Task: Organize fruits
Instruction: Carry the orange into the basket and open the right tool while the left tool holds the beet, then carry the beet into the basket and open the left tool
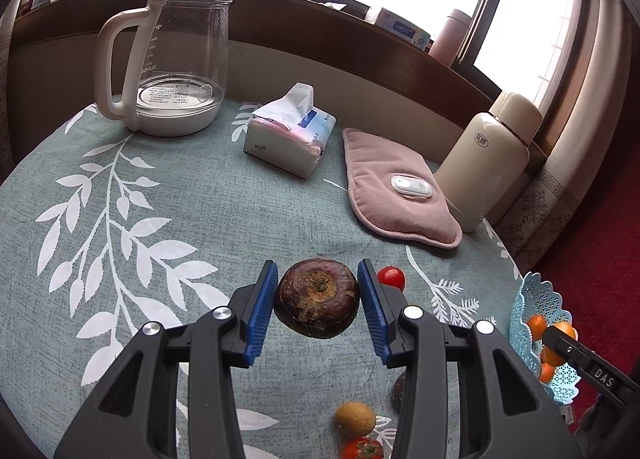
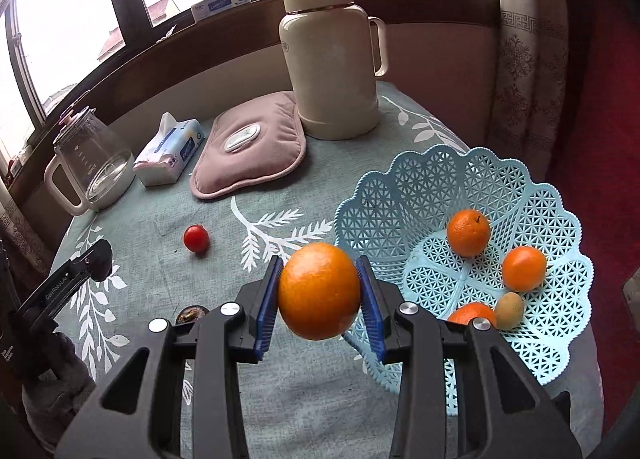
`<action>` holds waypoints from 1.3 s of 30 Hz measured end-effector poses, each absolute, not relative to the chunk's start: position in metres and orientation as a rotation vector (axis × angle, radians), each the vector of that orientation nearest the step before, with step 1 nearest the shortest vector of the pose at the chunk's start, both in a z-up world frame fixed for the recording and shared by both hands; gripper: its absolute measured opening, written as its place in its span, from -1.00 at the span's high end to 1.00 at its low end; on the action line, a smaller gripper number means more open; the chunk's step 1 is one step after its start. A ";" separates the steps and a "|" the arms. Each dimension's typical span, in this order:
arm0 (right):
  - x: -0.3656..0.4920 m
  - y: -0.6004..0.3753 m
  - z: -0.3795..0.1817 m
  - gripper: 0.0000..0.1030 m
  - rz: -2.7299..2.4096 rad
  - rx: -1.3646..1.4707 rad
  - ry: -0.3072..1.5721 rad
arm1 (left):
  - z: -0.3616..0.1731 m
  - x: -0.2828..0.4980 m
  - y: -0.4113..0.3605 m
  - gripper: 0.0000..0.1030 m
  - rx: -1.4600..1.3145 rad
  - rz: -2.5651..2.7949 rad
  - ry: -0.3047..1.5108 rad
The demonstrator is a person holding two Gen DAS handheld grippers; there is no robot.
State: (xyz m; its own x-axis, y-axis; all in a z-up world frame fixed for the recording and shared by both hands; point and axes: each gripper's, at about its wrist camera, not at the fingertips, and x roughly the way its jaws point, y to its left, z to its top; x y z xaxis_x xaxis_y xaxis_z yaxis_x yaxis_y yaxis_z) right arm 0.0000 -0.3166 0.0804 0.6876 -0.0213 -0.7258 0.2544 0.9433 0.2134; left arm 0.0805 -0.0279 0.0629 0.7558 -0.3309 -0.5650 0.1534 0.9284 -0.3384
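Above worktop [image 2: 280,399]: right tongs [image 2: 319,291] clamped on orange [image 2: 319,291]. Basket [image 2: 400,187] just right, nearer these. Left tongs [image 1: 318,301] clamped on purple fruit [image 1: 316,297].

- Behind the left gripper's [image 1: 318,301] right finger, a dark fruit [image 1: 399,387] is mostly hidden — its kind can't be told.
- Below that gripper, a tomato [image 1: 362,449] is cut by the bottom edge.
- The right gripper [image 2: 320,293] hides part of one orange [image 2: 470,314] in the basket [image 2: 380,195].
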 end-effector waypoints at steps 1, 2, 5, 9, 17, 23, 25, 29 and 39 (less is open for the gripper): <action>-0.001 -0.320 0.078 0.26 -0.165 0.315 0.804 | 0.063 0.080 -0.029 0.19 -0.278 -0.272 0.664; -0.003 -0.323 0.077 0.26 -0.174 0.320 0.806 | 0.063 0.080 -0.030 0.19 -0.275 -0.276 0.663; -0.005 -0.330 0.073 0.26 -0.195 0.333 0.811 | 0.064 0.078 -0.033 0.19 -0.269 -0.285 0.661; -0.009 -0.339 0.068 0.26 -0.216 0.349 0.817 | 0.063 0.078 -0.035 0.19 -0.262 -0.291 0.662; -0.012 -0.349 0.059 0.26 -0.233 0.390 0.836 | 0.063 0.077 -0.037 0.19 -0.254 -0.300 0.664; -0.012 -0.351 0.054 0.26 -0.241 0.401 0.843 | 0.063 0.077 -0.038 0.19 -0.254 -0.300 0.664; -0.013 -0.354 0.052 0.26 -0.249 0.404 0.845 | 0.063 0.077 -0.038 0.19 -0.254 -0.300 0.664; -0.015 -0.357 0.049 0.25 -0.264 0.418 0.846 | 0.062 0.077 -0.038 0.18 -0.253 -0.301 0.664; -0.025 -0.364 0.058 -0.06 -0.272 0.453 0.807 | 0.062 0.075 -0.040 0.19 -0.248 -0.304 0.665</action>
